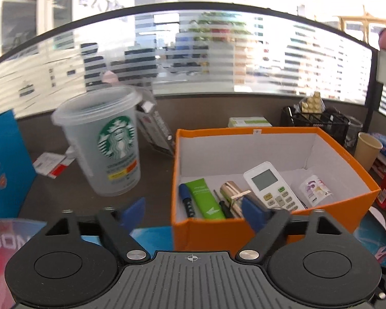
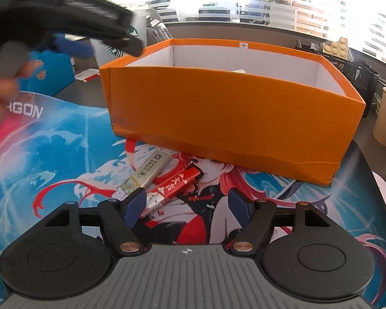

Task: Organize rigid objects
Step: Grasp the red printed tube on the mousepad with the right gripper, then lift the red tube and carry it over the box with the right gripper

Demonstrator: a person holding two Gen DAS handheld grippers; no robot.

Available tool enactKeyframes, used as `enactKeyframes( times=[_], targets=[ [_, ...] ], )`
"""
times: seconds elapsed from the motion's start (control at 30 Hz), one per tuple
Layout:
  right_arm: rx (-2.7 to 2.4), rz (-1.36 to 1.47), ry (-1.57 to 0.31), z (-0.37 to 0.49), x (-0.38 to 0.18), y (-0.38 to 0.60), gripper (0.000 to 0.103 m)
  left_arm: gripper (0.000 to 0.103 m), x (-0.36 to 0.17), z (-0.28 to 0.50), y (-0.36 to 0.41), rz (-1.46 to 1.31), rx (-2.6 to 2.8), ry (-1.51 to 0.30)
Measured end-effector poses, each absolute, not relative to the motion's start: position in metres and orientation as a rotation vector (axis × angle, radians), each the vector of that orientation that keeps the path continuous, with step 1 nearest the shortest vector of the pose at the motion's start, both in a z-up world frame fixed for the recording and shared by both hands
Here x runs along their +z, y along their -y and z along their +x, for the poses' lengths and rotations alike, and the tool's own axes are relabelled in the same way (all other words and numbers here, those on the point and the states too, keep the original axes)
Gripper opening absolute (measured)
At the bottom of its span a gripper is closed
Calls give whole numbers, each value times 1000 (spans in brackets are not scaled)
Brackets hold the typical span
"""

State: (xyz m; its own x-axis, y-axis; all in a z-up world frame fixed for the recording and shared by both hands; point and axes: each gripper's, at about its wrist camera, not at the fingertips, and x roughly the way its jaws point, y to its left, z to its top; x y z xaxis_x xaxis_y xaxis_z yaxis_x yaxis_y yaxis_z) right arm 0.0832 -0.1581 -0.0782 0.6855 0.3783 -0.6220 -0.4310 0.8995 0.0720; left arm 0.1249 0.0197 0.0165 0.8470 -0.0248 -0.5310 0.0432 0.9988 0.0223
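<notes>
Printed desk mat [image 2: 64, 139], right gripper [image 2: 185, 203] low, spread.

Both views are bright with daylight from the striped glass partition [image 1: 193, 51], overexposed toward 1 o'clock. Strong fisheye bending and dark corners mark the edges. The left tool [image 2: 64, 20] at 10 o'clock is motion-blurred; the cup [image 1: 100, 144] is slightly soft.

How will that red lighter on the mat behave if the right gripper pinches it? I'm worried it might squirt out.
The red lighter looks rigid, so it likely won't flex. Its glossy casing may slip between the fingers of the open right gripper. It lies flat, its near end beside the silver lighter, so a push would probably slide it, perhaps nudging that neighbour, rather than roll it.
</notes>
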Motion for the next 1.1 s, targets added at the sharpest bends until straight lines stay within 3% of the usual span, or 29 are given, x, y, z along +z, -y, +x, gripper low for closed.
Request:
enactKeyframes(
  times=[0.43, 0.5, 0.57, 0.7, 0.77, 1.1],
  targets=[
    [340, -173, -702, 95, -82, 150, 78, 94, -10, 94, -67, -103, 14, -619],
    [328, -198, -699, 94, -81, 150, 73, 94, -15, 93, -72, -119, 14, -636],
    [333, -188, -695, 93, -81, 150, 52, 94, -19, 93, -75, -141, 11, -649],
    [337, -191, -689, 89, -81, 144, 40, 94, -25, 89, -73, -140, -13, -662],
    [345, -213, -685, 84, -80, 140, 24, 94, -27, 87, -70, -131, -24, -665],
    [372, -166, -701, 78, -78, 155, 18, 94, -32, 84, -69, -122, -35, -677]
  ],
)
